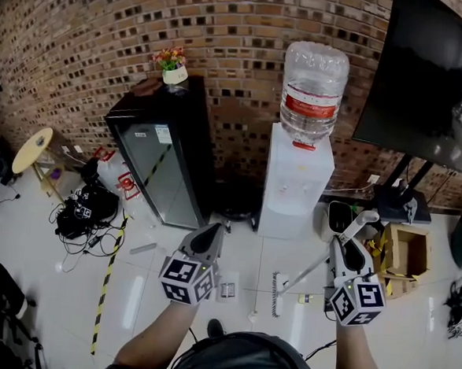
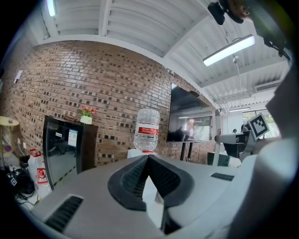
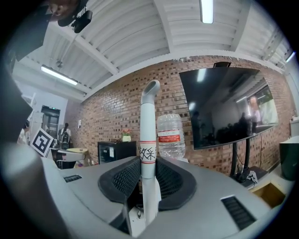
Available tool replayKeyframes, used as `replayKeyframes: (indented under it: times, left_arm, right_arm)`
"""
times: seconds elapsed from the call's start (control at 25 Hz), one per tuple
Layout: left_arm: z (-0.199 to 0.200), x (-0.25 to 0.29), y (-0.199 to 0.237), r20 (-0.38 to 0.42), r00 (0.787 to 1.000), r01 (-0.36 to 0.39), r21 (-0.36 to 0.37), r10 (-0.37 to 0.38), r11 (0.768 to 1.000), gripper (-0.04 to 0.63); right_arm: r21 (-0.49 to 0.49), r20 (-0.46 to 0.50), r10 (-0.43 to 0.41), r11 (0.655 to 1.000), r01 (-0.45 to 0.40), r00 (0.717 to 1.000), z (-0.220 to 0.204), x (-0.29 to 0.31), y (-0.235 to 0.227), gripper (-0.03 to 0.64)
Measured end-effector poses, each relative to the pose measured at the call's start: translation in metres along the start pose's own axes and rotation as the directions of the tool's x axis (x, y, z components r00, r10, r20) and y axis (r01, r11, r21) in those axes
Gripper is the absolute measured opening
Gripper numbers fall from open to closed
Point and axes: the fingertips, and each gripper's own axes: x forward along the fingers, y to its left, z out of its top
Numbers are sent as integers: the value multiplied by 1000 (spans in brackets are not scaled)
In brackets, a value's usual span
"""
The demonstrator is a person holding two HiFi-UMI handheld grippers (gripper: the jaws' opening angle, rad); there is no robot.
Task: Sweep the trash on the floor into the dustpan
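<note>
My right gripper [image 1: 347,245] is shut on a white broom handle [image 1: 314,266], which slants down to the left to a white broom head [image 1: 276,293] on the pale floor. In the right gripper view the handle [image 3: 148,140] stands upright between the jaws, its hooked end on top. My left gripper [image 1: 209,235] hangs over the floor with its jaws together at the tips [image 2: 148,158] and nothing seen in them. A small piece of trash [image 1: 227,289] lies on the floor between the two grippers. Another grey piece [image 1: 143,248] lies further left. I see no dustpan.
A white water dispenser [image 1: 296,180] with a big bottle stands at the brick wall, with a black glass-door cabinet [image 1: 163,155] to its left. Cables and bags [image 1: 83,213] lie at left, beside yellow-black floor tape [image 1: 108,278]. A cardboard box [image 1: 406,251] and a TV stand are at right.
</note>
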Motion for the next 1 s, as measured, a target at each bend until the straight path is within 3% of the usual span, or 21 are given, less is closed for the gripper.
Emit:
replayKeyframes:
  times: [0.32, 1.0]
  left_arm:
    - [0, 10, -29, -6, 999, 38, 9, -38, 999, 3]
    - [4, 14, -29, 5, 1000, 23, 44, -23, 999, 3]
  right_arm:
    - [0, 14, -12, 1000, 12, 1000, 7, -10, -17, 117]
    - [-2, 0, -32, 999, 32, 999, 6, -10, -33, 117]
